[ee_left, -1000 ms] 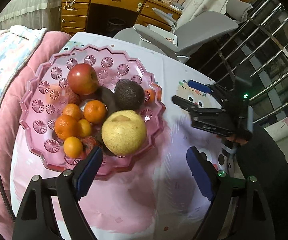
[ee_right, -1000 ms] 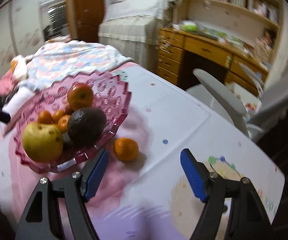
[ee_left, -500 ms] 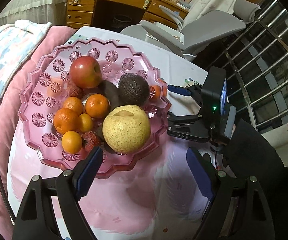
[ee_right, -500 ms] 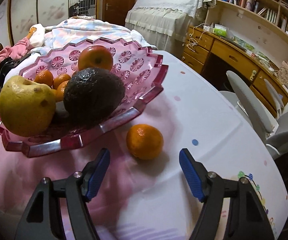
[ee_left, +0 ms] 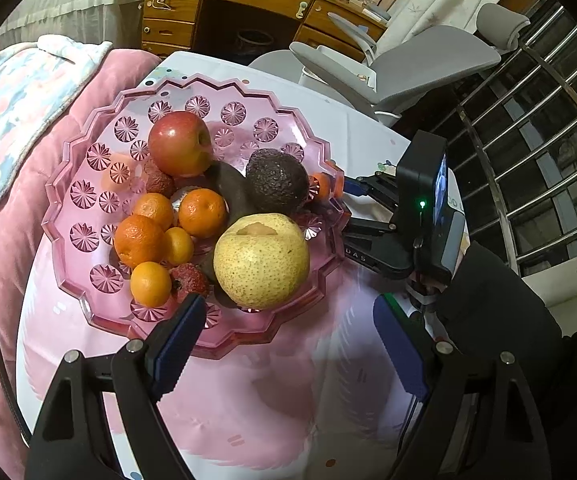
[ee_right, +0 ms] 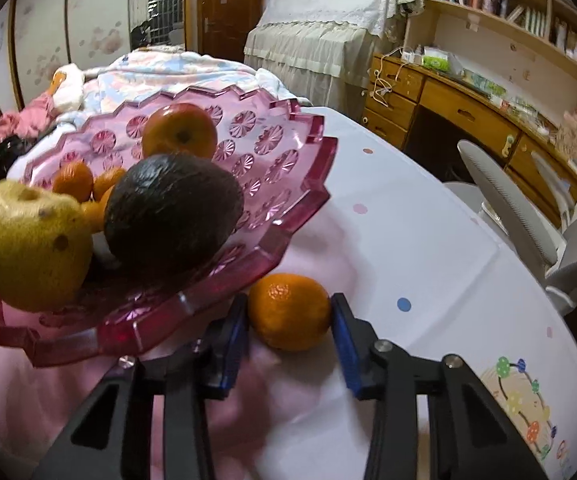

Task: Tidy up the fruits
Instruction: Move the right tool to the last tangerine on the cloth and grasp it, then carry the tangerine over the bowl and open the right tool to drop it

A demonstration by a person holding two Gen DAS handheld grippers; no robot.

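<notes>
- Since the earlier frames, the right tool (ee_right: pixel 290 322) has dropped to the surface (ee_right: pixel 408 240) and come in around the loose tangerine (ee_right: pixel 288 310), which lay well ahead of its spread pads a moment ago.
- At far left, the pink blanket (ee_left: pixel 16 216) lies beside the surface's edge; it plays no part.
- Next comes the pink bowl (ee_left: pixel 84 184), holding a red apple (ee_left: pixel 178 142), several small oranges (ee_left: pixel 202 212), a dark avocado (ee_left: pixel 276 180) and a yellow pear (ee_left: pixel 260 258).
- Near the bowl's front rim, the left tool (ee_left: pixel 288 332) hangs released, its pads wide and nothing between them; it has kept its place.
- Just right of the bowl's rim, the tangerine sits on the surface with the right tool's blue pads on either side of it.
- Those jaws are closing: both pads appear to meet the peel, so the fruit looks grasped but not yet lifted.
- Judged from this, the last stray fruit is being secured; lifting it clear of the overhanging rim and setting it into the bowl would remain.
</notes>
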